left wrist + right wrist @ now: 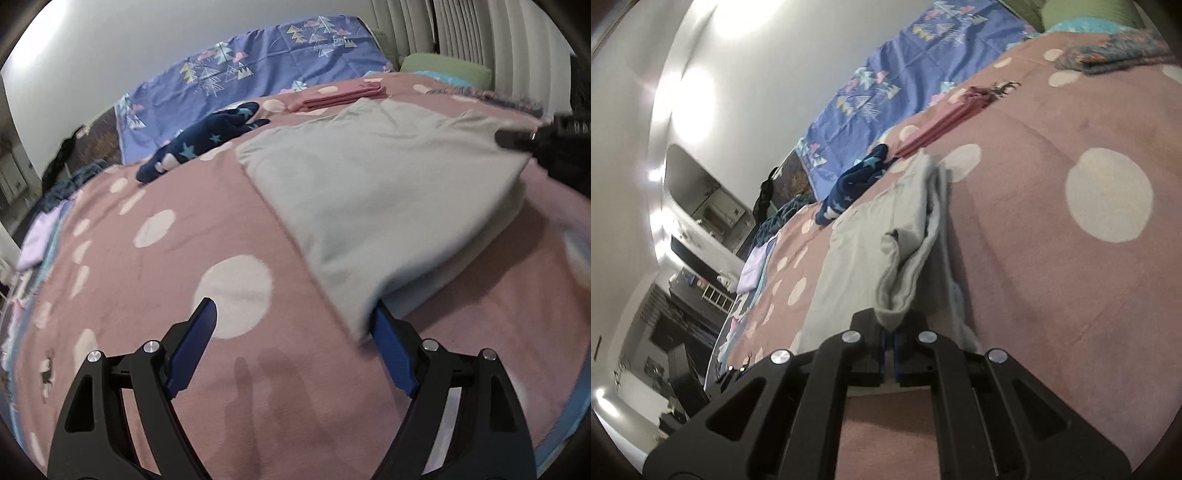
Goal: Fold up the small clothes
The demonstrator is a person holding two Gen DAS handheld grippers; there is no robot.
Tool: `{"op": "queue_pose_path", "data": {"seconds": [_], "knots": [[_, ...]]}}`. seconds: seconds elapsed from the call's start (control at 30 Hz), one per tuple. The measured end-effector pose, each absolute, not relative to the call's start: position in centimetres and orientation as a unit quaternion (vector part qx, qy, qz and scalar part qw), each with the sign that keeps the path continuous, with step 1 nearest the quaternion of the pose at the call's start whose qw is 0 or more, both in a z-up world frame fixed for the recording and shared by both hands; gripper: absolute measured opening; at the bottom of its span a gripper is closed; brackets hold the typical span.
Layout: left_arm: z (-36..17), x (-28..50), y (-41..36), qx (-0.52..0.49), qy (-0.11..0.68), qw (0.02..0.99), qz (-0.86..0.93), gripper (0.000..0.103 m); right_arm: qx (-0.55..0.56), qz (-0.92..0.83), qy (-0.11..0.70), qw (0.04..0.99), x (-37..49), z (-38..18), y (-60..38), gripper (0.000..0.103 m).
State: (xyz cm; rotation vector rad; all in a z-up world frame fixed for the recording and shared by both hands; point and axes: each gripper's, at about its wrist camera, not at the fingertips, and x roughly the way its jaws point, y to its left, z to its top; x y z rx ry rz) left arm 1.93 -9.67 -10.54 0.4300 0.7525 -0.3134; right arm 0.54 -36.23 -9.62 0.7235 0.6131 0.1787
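A light grey garment (369, 192) lies folded over on the pink dotted blanket (184, 280). My left gripper (295, 325) is open and empty just above the blanket; the garment's near corner rests against its right finger (391, 350). My right gripper (889, 332) is shut on a bunched edge of the grey garment (905, 266) and holds it lifted off the blanket (1052, 258). The right gripper also shows in the left wrist view (546, 147) at the garment's far right corner.
A navy star-print garment (199, 144) lies behind the grey one. A folded pink cloth (343, 96) sits further back. A blue tree-print sheet (258, 74) hangs along the wall. A lilac cloth (40, 240) lies at the bed's left edge. A green pillow (443, 66) is at the far right.
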Motion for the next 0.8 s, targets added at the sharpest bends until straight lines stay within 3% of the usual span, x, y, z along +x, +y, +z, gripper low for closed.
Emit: {"op": "queue_pose_path", "data": {"seconds": [0.17, 0.43, 0.6, 0.63, 0.7, 0.8], "knots": [[-11.0, 1.7, -7.5, 0.173, 0.375, 0.896, -0.161, 0.084, 0.343, 0.062, 0.338, 0.874, 0.3, -11.6, -36.3, 0.004], [-11.1, 1.2, -7.1, 0.171, 0.374, 0.897, -0.164, 0.082, 0.298, 0.01, 0.339, 0.892, -0.8, -10.6, -36.2, 0.01], [-9.7, 0.9, -6.4, 0.101, 0.389, 0.891, -0.212, 0.052, 0.239, 0.01, 0.287, 0.927, -2.9, -7.7, -35.1, 0.018], [-9.1, 0.9, -6.7, 0.084, 0.383, 0.892, -0.224, 0.052, 0.224, 0.029, 0.275, 0.934, -3.1, -7.1, -34.4, 0.029], [-8.3, 1.0, -7.7, 0.077, 0.367, 0.897, -0.233, 0.052, 0.181, 0.07, 0.262, 0.946, -3.1, -5.9, -32.0, 0.04], [-8.7, 2.1, -9.9, 0.082, 0.36, 0.896, -0.246, 0.052, 0.14, 0.067, 0.276, 0.948, -1.9, -6.7, -30.2, 0.04]]}}
